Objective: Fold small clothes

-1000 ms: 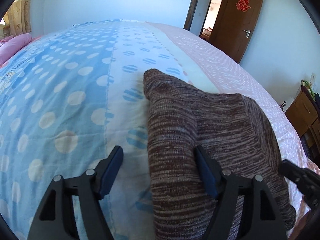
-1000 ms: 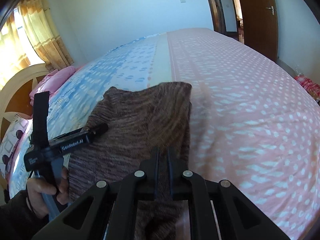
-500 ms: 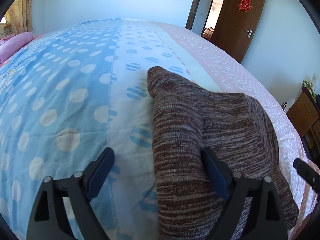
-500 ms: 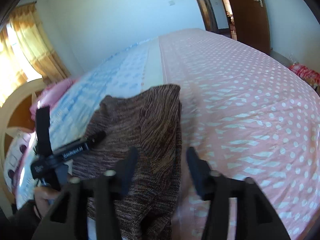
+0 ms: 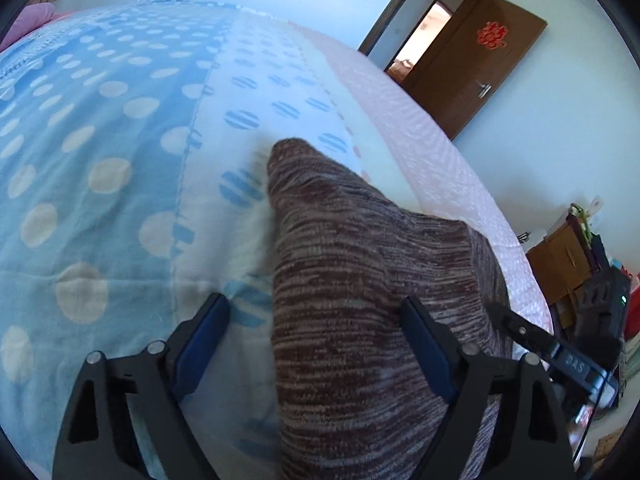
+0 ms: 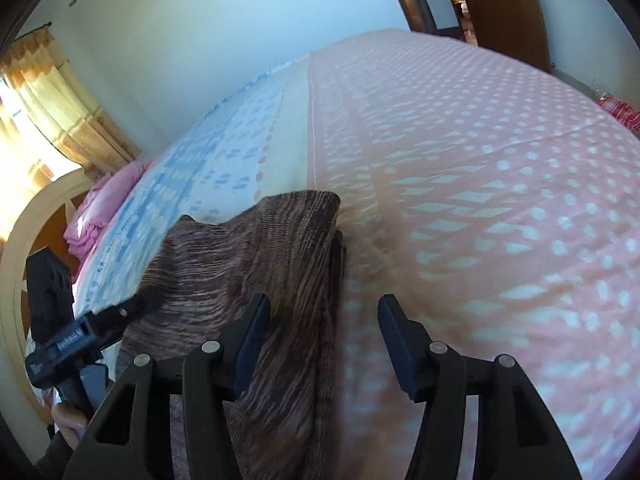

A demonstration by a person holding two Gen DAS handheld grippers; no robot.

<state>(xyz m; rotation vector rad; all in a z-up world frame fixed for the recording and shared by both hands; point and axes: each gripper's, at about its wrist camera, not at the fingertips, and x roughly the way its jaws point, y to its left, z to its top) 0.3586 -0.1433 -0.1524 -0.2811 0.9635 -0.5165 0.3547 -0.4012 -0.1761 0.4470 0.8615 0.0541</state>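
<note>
Both grippers are held open and angled down over a brown knit garment on the bed.

Nearest in the left wrist view, the left gripper [image 5: 314, 344] is tilted downward with its jaws spread wide, having just closed slightly; the near left edge of the brown knit garment [image 5: 360, 280] lies between the blue pads, which are not pressed on it. In the right wrist view, the right gripper [image 6: 324, 336] is likewise pitched down, its jaws parted after releasing, the garment's right edge lying loose just inside the left pad. A hand [image 6: 68, 422] is seen low at the left, gripping the other tool's handle. Farther off, the folded garment rests across the dotted bedspread [image 5: 100, 140], blue on one side and pink on the other. A pink pillow [image 6: 100, 208] and a wooden door [image 5: 472, 76] are seen beyond.
</note>
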